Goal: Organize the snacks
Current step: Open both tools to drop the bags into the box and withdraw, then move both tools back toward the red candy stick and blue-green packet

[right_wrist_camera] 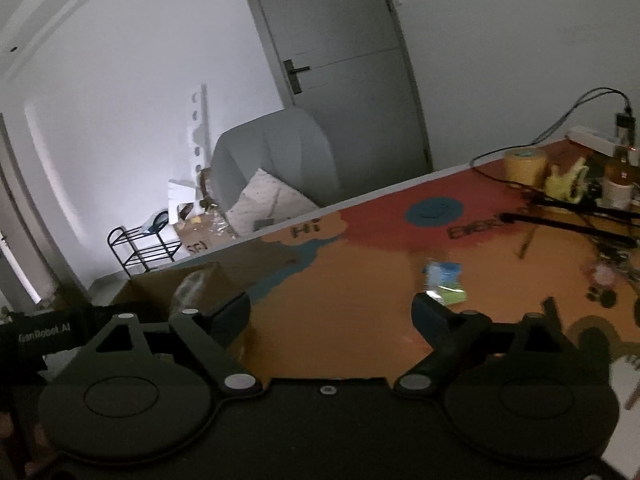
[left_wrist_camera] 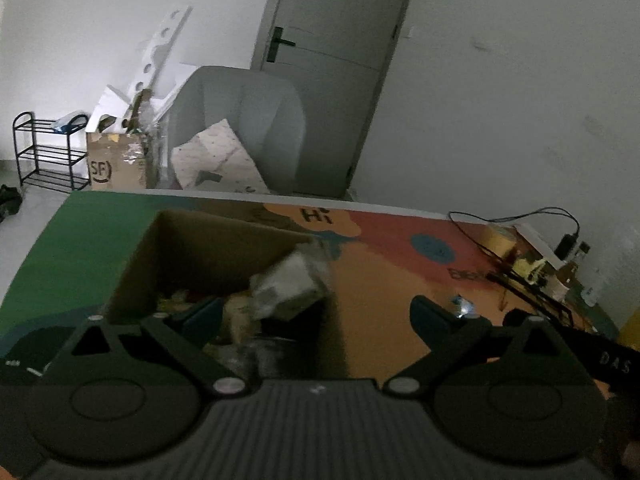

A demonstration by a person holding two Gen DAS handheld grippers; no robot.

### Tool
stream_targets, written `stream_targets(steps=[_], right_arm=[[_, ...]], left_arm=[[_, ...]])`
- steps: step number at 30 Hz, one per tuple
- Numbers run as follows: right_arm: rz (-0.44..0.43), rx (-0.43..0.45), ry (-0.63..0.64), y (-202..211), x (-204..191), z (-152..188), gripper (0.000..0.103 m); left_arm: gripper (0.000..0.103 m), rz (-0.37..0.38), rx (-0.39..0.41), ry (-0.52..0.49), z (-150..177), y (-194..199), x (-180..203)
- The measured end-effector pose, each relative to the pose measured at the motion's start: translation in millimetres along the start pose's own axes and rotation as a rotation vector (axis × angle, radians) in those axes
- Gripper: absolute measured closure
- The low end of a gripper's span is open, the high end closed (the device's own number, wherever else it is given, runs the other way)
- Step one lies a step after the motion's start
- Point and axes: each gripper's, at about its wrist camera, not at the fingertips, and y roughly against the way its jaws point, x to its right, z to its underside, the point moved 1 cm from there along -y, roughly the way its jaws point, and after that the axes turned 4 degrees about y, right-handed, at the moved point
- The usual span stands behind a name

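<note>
"Hi" stands in dark letters on an orange cloud shape [left_wrist_camera: 316, 216] printed on the colourful tabletop [left_wrist_camera: 384, 280], with a second, blurred dark word [right_wrist_camera: 474, 232] beside a blue smiley that cannot be made out. A cardboard box [left_wrist_camera: 116, 164] on the floor carries the "SF" logo. The left gripper's strap [right_wrist_camera: 44, 334] reads "GenRobot.AI", and the right gripper's strap [left_wrist_camera: 612, 362] shows the letters "DAS".

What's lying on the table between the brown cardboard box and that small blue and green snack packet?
Nothing: in the right wrist view only bare orange tabletop separates the brown cardboard box from the small blue and green snack packet.
</note>
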Motion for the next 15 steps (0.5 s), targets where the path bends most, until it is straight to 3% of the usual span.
stream_targets(steps=[15], right_arm=[[0.07,0.006,-0.034,18,58,-1,0.014]], left_arm=[[0.003,0.077,-0.037,-0.069,10,-18,61]])
